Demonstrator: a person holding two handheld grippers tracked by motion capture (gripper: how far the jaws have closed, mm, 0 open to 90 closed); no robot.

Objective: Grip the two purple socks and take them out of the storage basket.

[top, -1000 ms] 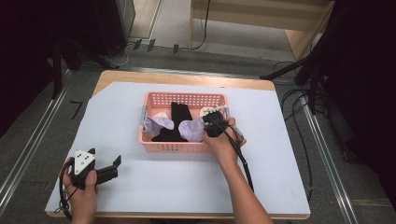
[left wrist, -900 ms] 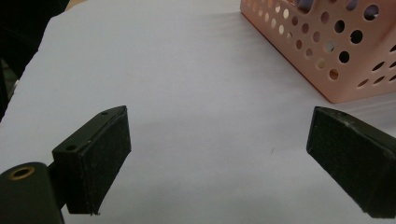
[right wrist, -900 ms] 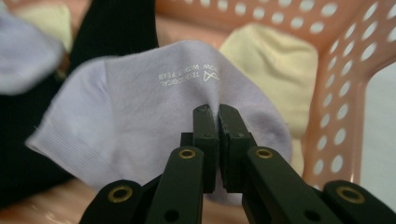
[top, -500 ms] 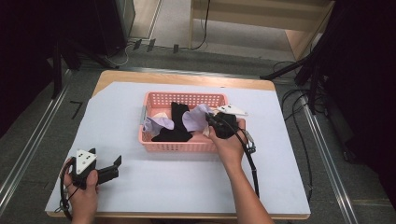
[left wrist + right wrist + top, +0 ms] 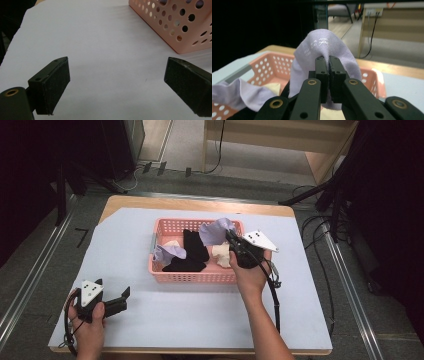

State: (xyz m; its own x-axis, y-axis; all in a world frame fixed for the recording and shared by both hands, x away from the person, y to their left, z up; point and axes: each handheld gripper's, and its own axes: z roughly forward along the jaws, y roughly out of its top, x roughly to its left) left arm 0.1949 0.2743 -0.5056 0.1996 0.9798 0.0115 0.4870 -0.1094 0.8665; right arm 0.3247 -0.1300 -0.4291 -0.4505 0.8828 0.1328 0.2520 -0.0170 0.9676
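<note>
So the right gripper (image 5: pixel 229 236) is up over the far right corner of the pink basket (image 5: pixel 192 275), jaws pinched tight on a lavender sock (image 5: pixel 216 231) that's lifted clear above the rim; in the right gripper view the jaws (image 5: pixel 329 75) are pressed together with the sock (image 5: pixel 324 46) draped over their tips, white print showing on it. The left gripper (image 5: pixel 122 297) sits low at the near left part of the white sheet (image 5: pixel 200 320), jaws spread wide with nothing between them, and the left gripper view shows bare sheet (image 5: pixel 100 45) ahead and the basket's corner (image 5: pixel 175 27) off to one side, well apart. Plenty of open room around the basket: sheet in front of it and on both sides, with a narrower strip behind it before the table's wooden edge (image 5: pixel 200 202). Count inside the basket: one more lavender sock (image 5: pixel 170 254) at the left, a black garment (image 5: pixel 192 252) in the middle, and a cream piece (image 5: pixel 221 255) at the right, plus another cream bit (image 5: pixel 171 243) I can't make out well.
</note>
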